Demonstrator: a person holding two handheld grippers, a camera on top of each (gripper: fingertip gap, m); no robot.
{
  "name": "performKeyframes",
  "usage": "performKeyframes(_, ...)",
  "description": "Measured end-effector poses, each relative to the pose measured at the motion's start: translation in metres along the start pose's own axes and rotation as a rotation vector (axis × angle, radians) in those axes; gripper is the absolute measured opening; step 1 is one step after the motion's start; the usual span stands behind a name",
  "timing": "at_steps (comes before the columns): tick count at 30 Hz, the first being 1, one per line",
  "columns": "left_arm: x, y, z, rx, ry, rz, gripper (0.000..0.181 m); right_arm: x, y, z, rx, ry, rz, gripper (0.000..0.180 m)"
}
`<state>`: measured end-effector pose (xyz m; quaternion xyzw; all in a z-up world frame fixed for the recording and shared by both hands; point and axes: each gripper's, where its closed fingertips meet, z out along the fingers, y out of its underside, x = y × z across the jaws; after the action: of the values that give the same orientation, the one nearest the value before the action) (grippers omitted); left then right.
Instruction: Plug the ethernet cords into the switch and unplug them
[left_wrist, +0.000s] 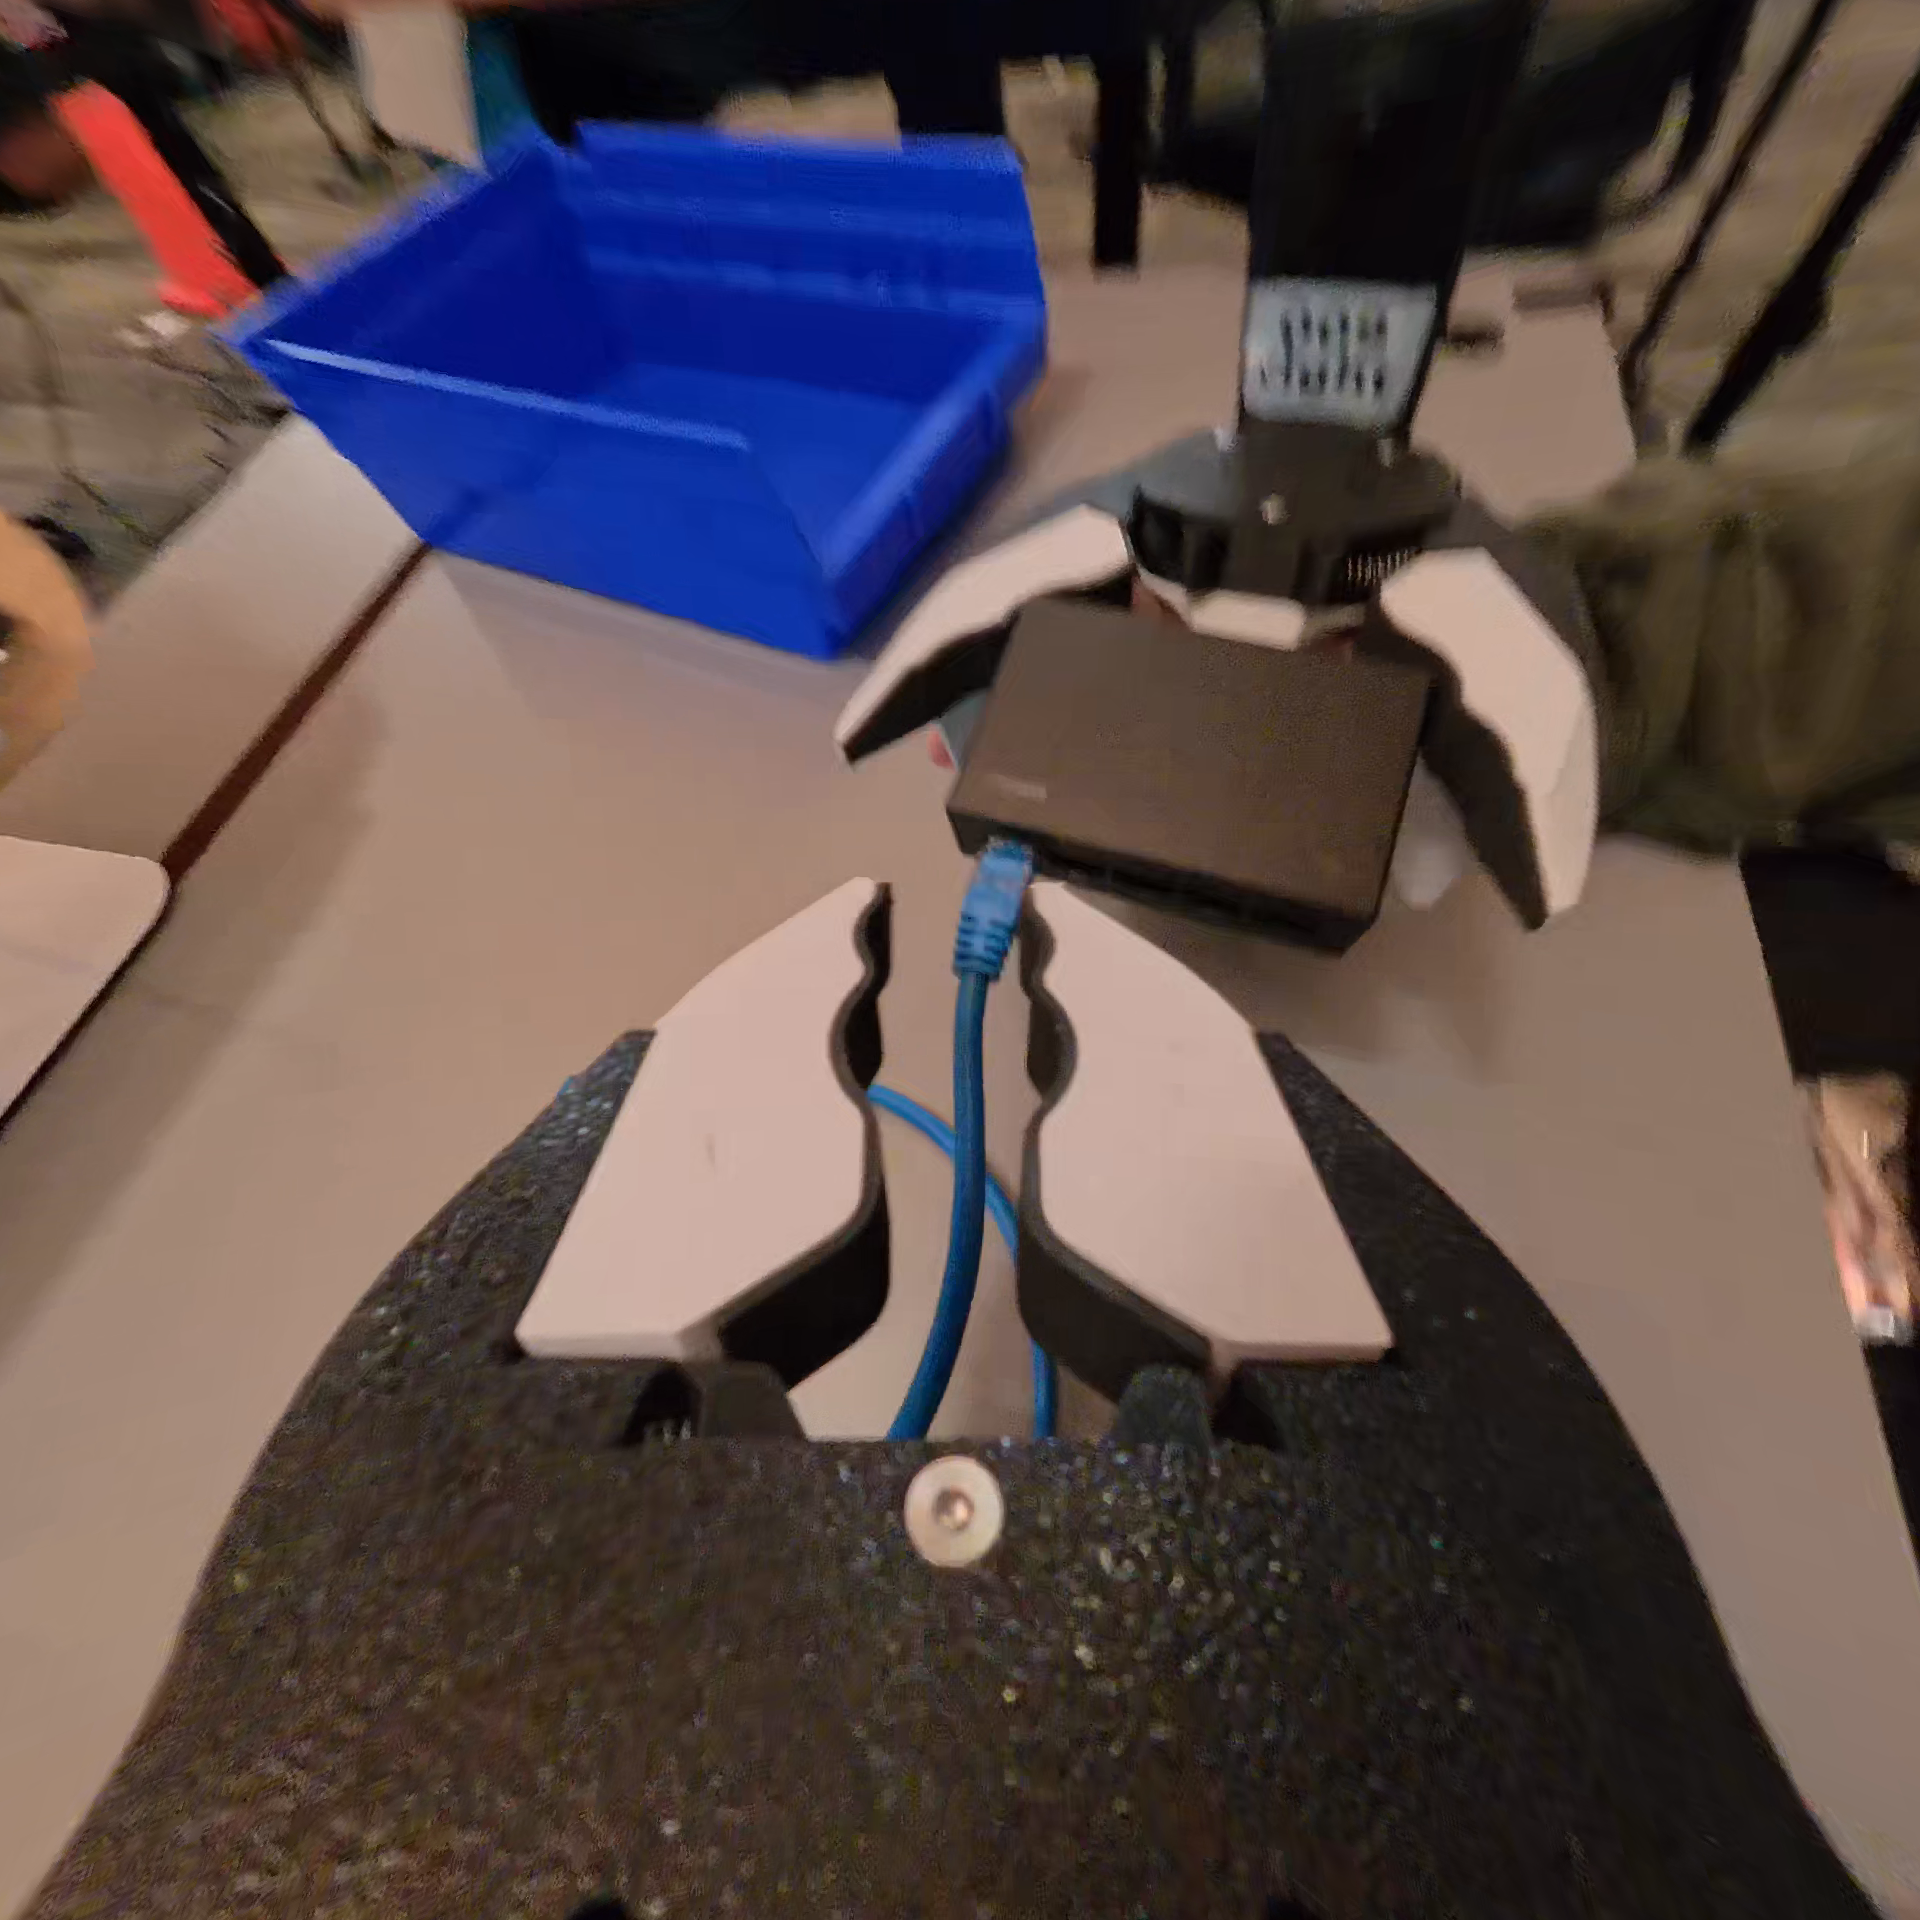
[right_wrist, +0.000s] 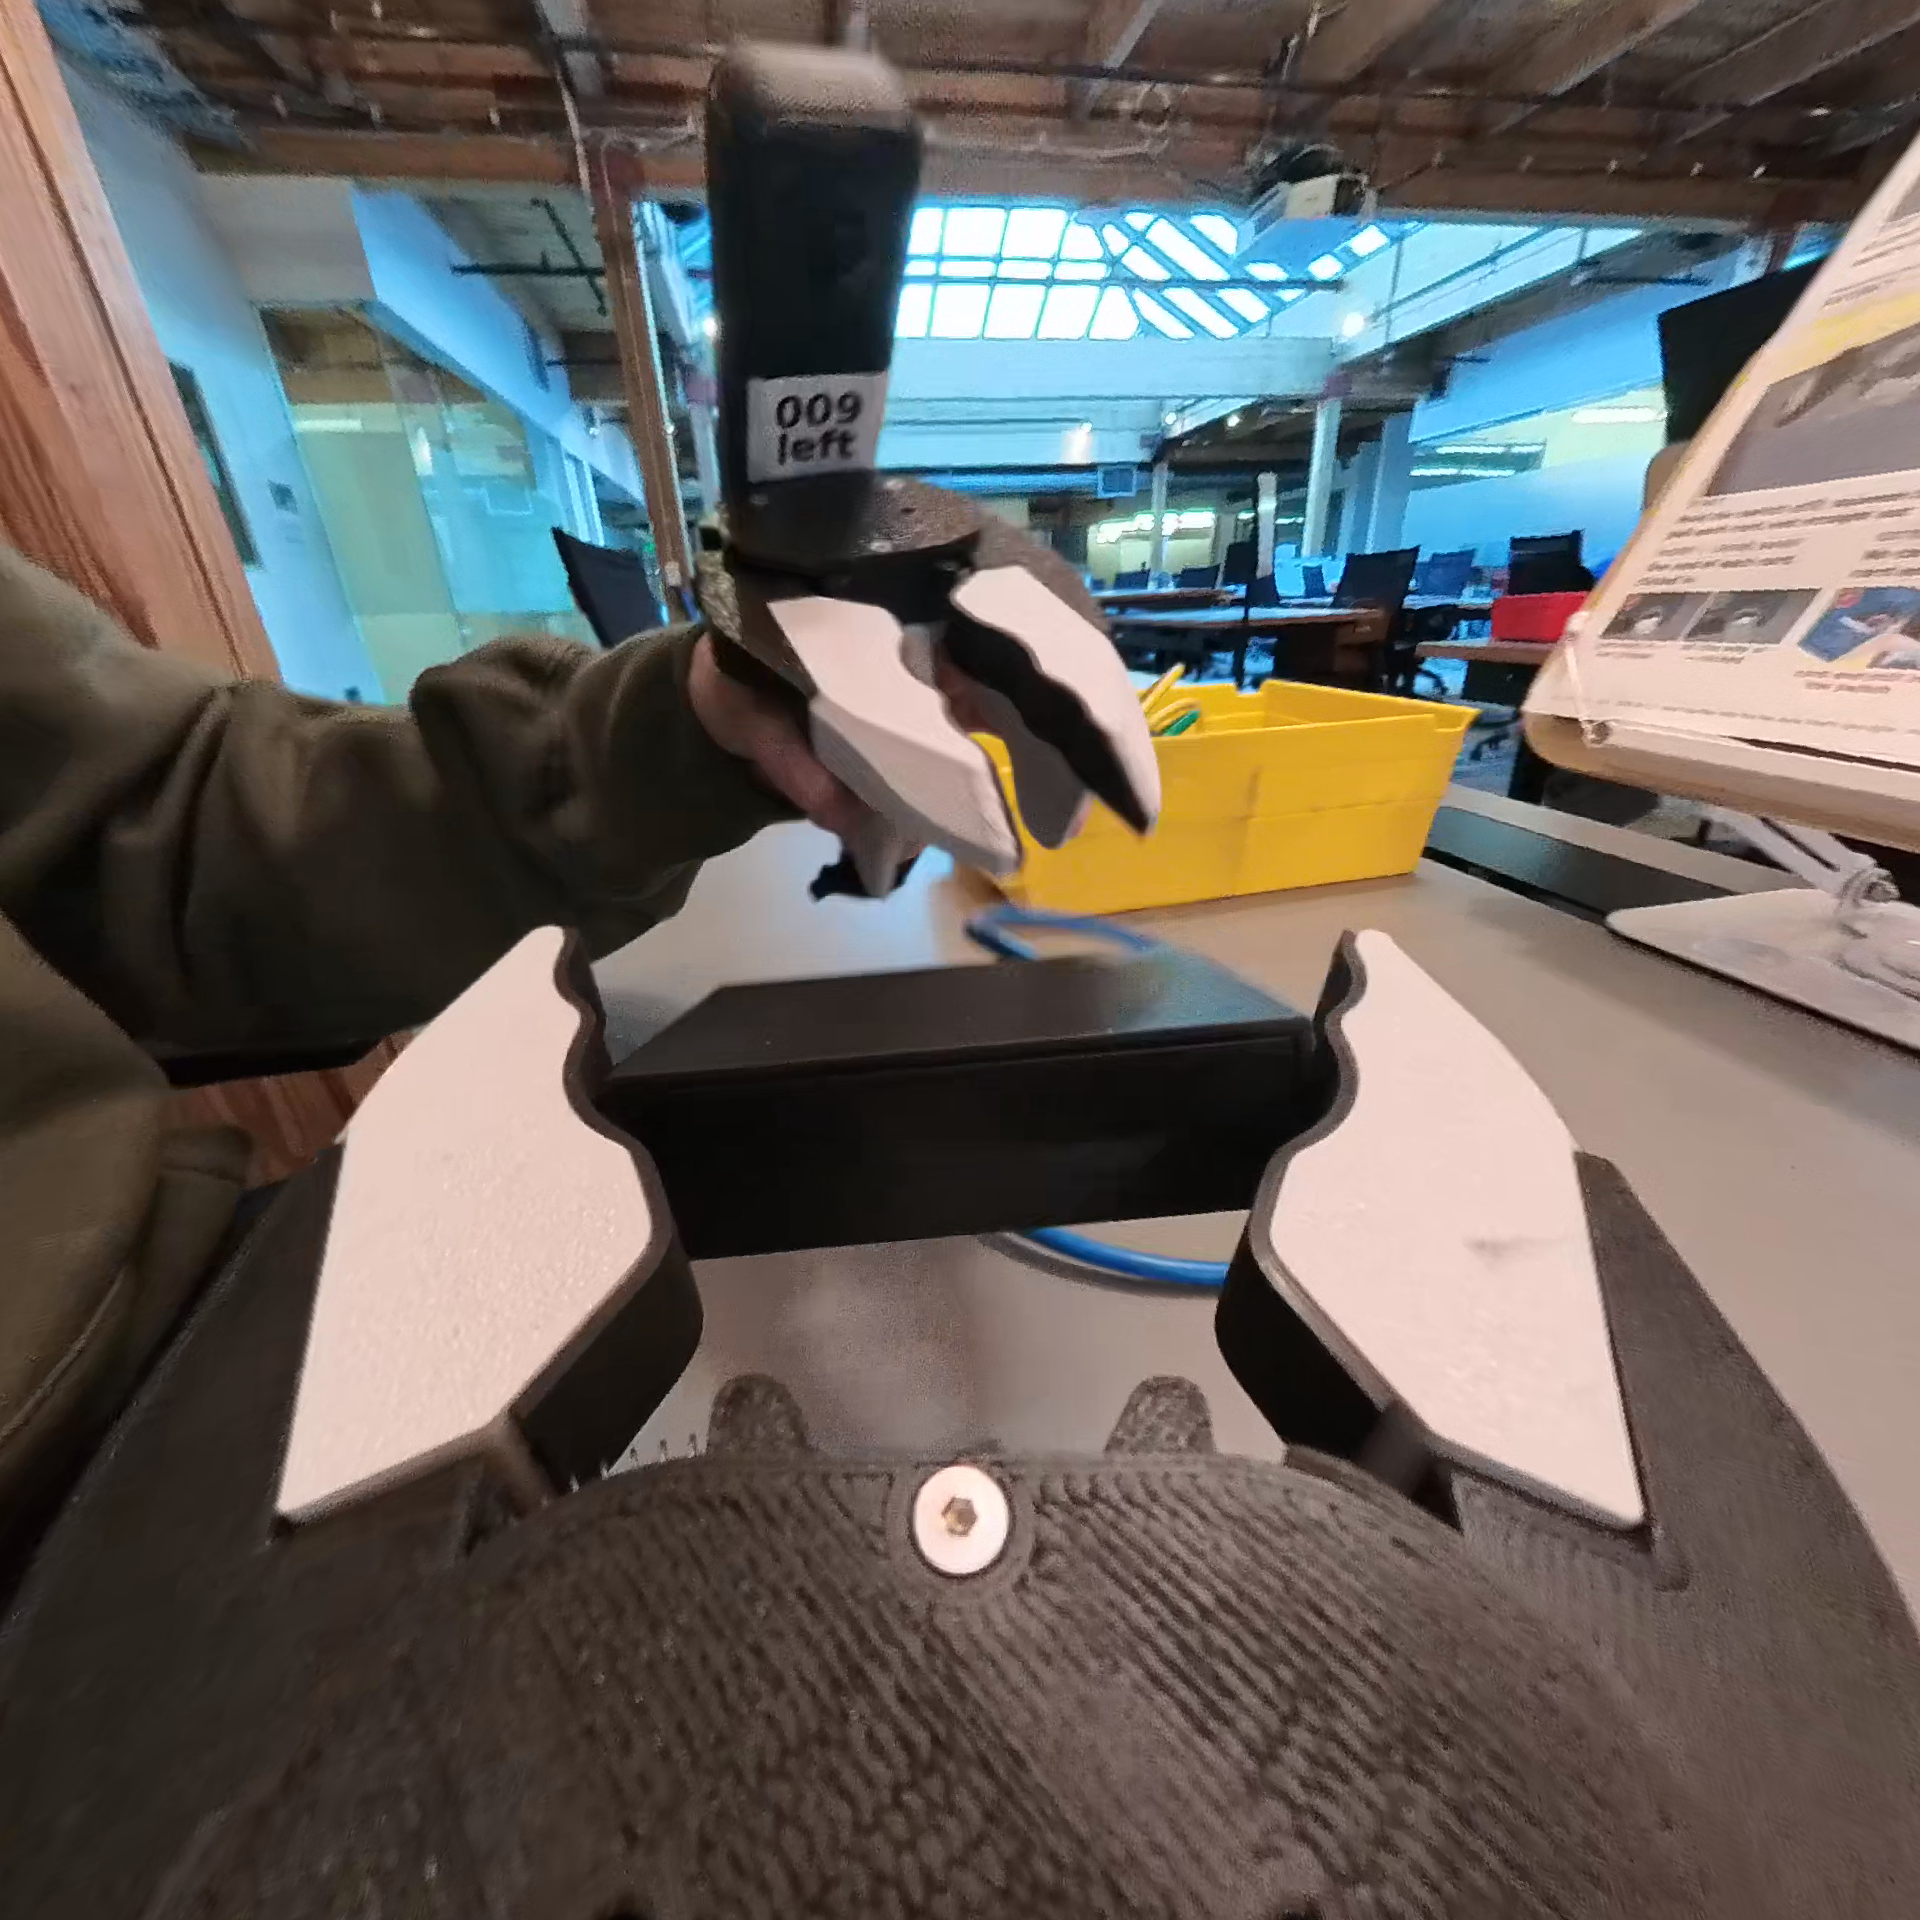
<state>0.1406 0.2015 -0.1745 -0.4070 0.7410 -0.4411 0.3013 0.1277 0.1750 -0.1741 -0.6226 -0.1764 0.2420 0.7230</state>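
Note:
The black switch (left_wrist: 1195, 748) is held by its two short sides in my right gripper (left_wrist: 1200, 821), a little above the grey table (left_wrist: 520, 831). A blue ethernet cord (left_wrist: 971, 1143) has its plug (left_wrist: 997, 873) in the leftmost port on the switch's front. My left gripper (left_wrist: 956, 904) is open, with the cord running between its fingers and a gap on each side. In the right wrist view my right gripper (right_wrist: 956, 966) is shut on the switch (right_wrist: 956, 1081). The left gripper (right_wrist: 1070, 831) hovers beyond it, and the cord (right_wrist: 1049, 925) lies behind and under the switch.
An empty blue bin (left_wrist: 665, 416) stands at the table's far left. A yellow bin (right_wrist: 1299, 790) holding coloured cords stands beyond the switch. A tilted printed sheet on a stand (right_wrist: 1766, 520) is at the right. A green sleeve (right_wrist: 312, 810) reaches in from the left.

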Motion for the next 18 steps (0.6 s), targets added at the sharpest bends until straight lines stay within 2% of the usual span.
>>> performKeyframes(1,-0.003,-0.008,-0.006,0.069,-0.025,-0.061,0.032,0.002,-0.002,-0.003,0.018,0.008,0.006,0.128)
performKeyframes(2,-0.006,-0.015,-0.013,0.129,-0.047,-0.150,0.038,0.004,-0.004,-0.006,0.033,0.013,0.014,0.128)
performKeyframes(4,-0.002,-0.020,-0.024,0.217,-0.047,-0.378,0.037,0.005,-0.005,-0.008,0.036,0.011,0.019,0.128)
performKeyframes(7,0.040,0.004,-0.016,0.221,0.153,-0.691,0.037,0.002,-0.004,-0.007,0.031,-0.003,0.003,0.127)
performKeyframes(10,0.070,0.033,0.008,0.174,0.330,-0.972,0.061,-0.004,-0.004,-0.002,0.035,-0.033,-0.014,0.127)
performKeyframes(13,0.084,0.021,0.020,0.321,0.523,-1.156,0.067,-0.015,-0.003,0.005,0.031,-0.076,-0.034,0.127)
performKeyframes(16,0.084,0.001,0.026,0.439,0.690,-1.257,0.075,-0.028,-0.004,0.012,0.055,-0.126,-0.034,0.127)
performKeyframes(18,0.081,-0.005,0.029,0.463,0.732,-1.277,0.066,-0.031,-0.006,0.014,0.065,-0.128,-0.049,0.127)
